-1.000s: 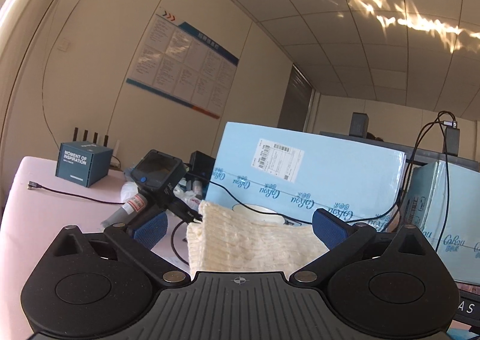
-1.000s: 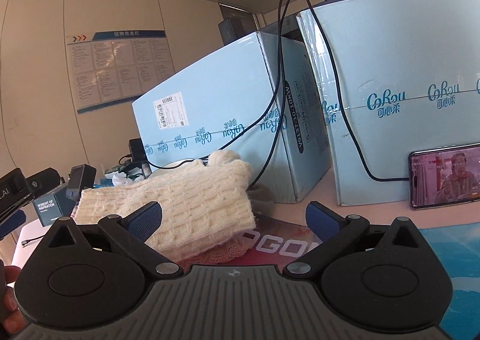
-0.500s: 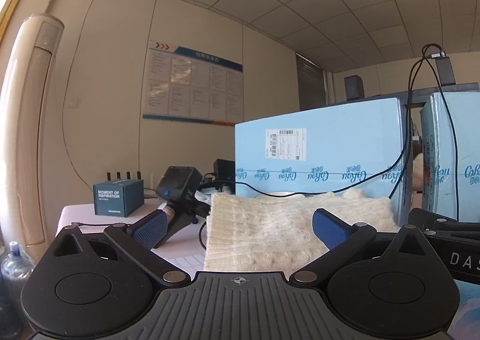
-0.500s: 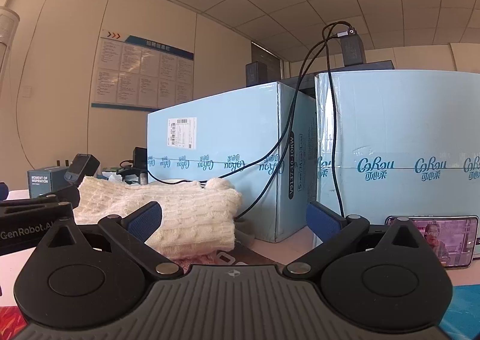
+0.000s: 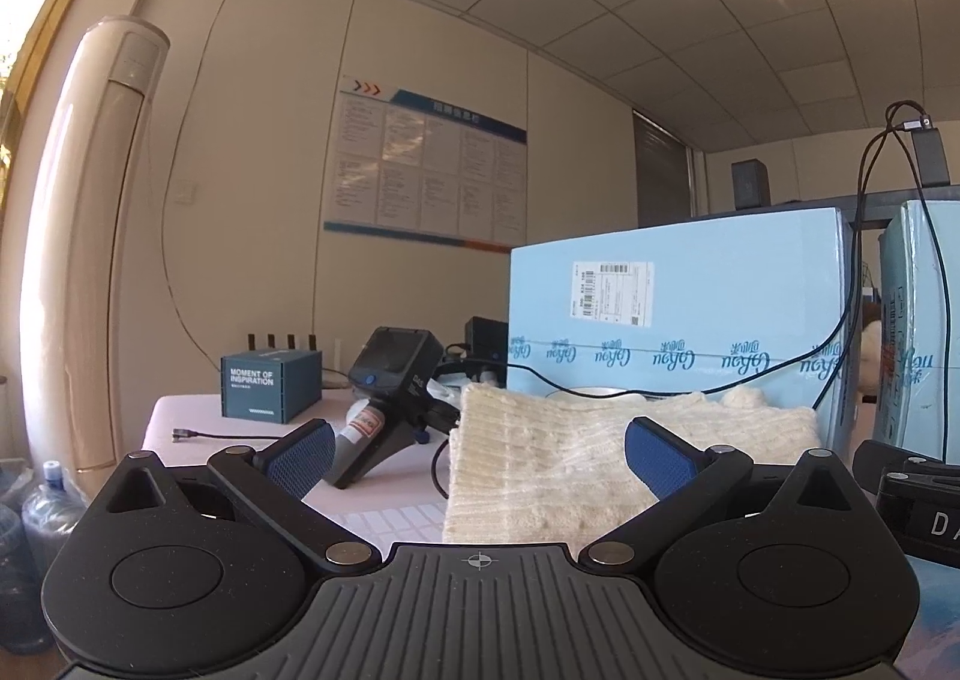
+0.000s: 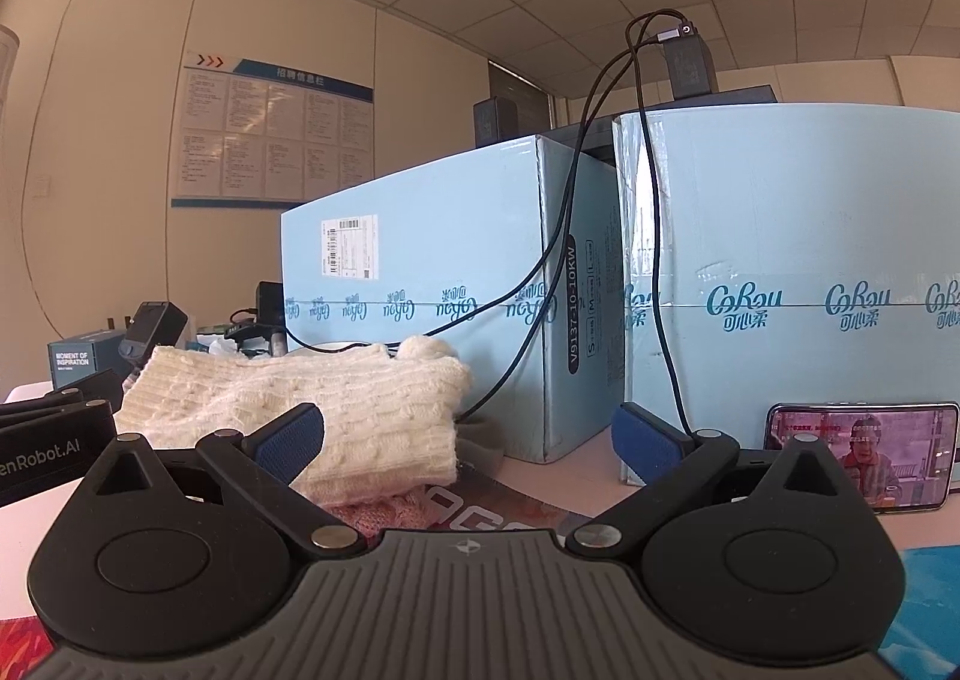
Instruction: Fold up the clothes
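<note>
Looks close to done: cream knit sweater (image 6: 312, 410) lying folded into a thick bundle on the bench (image 5: 384, 491) before the blue boxes (image 6: 432, 284), atop a pink garment (image 6: 384, 509), with left tool (image 5: 477, 446) and right tool (image 6: 468, 437) both spread, gripping nothing.

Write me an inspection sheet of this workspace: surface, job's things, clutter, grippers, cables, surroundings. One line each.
Surface: table with a pale cover, crowded at the back.
Job's things: cream knit sweater lying folded in a stack; a pink knit piece peeks out beneath it.
Clutter: two light blue cartons, small teal box, black handheld device, phone with its screen lit.
Grippers: left gripper and right gripper both open, holding nothing.
Cables: black cables draped over the cartons; a loose cable on the table.
Surroundings: wall notice board, standing air conditioner, water bottles on the floor.
</note>
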The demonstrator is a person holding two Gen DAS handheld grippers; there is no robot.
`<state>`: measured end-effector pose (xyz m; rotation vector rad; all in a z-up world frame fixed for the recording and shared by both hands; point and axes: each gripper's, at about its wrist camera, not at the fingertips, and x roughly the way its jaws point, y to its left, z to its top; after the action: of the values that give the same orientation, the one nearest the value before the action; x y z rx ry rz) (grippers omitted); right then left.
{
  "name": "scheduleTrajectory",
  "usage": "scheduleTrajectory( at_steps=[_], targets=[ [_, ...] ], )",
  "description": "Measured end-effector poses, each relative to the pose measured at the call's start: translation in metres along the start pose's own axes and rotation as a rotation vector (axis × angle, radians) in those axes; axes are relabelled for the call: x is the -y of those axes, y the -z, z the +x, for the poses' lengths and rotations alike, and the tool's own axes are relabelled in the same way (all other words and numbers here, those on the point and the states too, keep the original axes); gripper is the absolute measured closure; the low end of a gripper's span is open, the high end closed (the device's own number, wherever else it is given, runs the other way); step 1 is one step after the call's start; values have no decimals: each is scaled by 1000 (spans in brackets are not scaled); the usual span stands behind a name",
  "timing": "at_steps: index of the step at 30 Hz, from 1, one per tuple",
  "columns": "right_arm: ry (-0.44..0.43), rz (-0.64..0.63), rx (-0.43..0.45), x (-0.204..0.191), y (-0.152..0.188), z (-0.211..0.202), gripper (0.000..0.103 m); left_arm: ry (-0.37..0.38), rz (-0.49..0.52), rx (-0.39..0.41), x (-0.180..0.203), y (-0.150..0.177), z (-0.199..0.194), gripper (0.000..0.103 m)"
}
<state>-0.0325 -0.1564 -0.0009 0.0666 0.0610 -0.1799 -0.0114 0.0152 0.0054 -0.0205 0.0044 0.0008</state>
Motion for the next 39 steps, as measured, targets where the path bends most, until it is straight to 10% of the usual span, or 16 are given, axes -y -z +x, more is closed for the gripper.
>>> scheduleTrajectory(
  at_steps=[39],
  targets=[
    [4,15,-16,2,1,3,0,-10,-18,2,-2,0,-1,0]
  ],
)
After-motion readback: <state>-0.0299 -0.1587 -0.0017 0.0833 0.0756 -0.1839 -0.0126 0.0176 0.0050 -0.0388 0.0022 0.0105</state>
